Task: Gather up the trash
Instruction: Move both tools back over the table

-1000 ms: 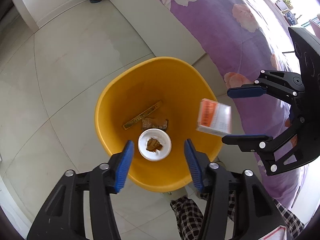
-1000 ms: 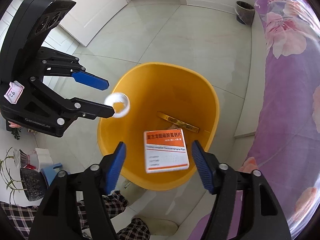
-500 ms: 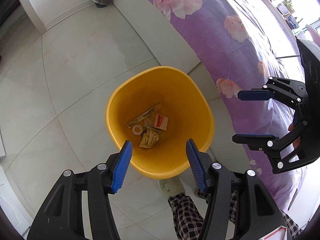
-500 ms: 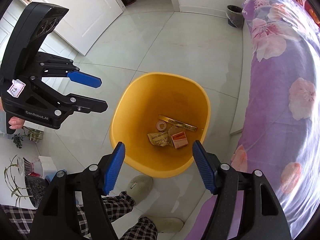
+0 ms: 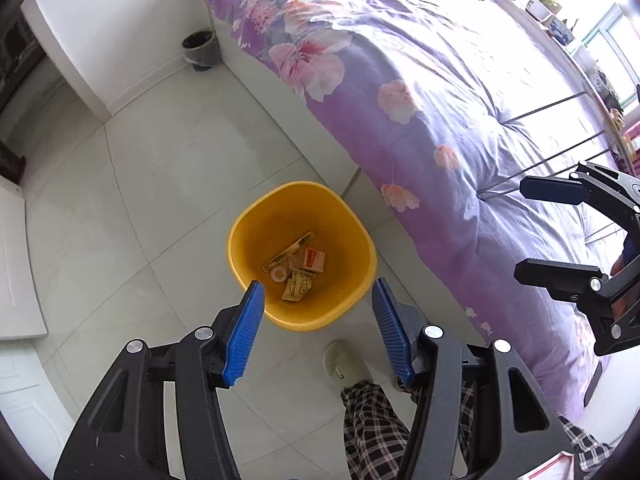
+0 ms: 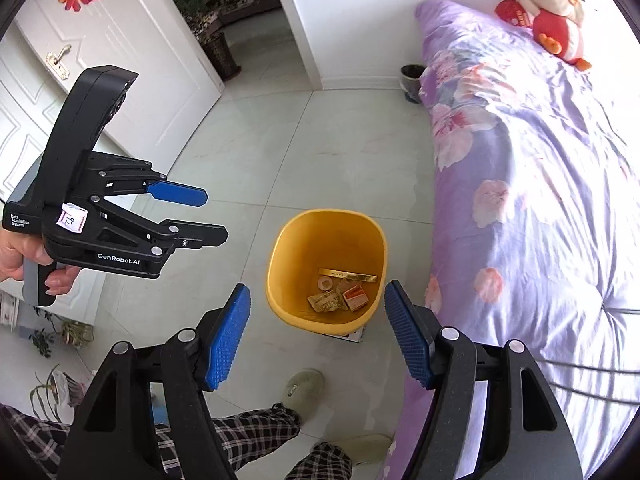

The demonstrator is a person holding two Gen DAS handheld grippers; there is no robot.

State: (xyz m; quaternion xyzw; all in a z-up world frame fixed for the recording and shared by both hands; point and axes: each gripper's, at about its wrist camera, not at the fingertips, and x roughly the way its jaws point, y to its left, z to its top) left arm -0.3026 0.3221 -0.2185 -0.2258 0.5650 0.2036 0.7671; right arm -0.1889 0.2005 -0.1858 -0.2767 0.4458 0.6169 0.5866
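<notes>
On pale glossy floor tiles, beside the bed (image 5: pixel 460 92), a yellow plastic bin (image 5: pixel 248 224) with a rounded-square mouth is standing upright. Lying at its bottom: a small orange-and-white carton (image 5: pixel 313 260), a flat gold strip (image 5: pixel 289 251), a pale ring (image 5: pixel 279 274) and a crumpled tan wrapper (image 5: pixel 297 286), all touching or overlapping. Left gripper (image 5: pixel 318 328) is hovering above the bin, its ribbed blue pads (image 5: pixel 244 332) spread wide, gripping nothing. Right gripper (image 6: pixel 318 338) is hovering likewise, pads wide apart, empty. Purple floral bedding, softly creased, is draping the bed. A plush toy (image 6: pixel 554 20) is sitting near the headboard.
</notes>
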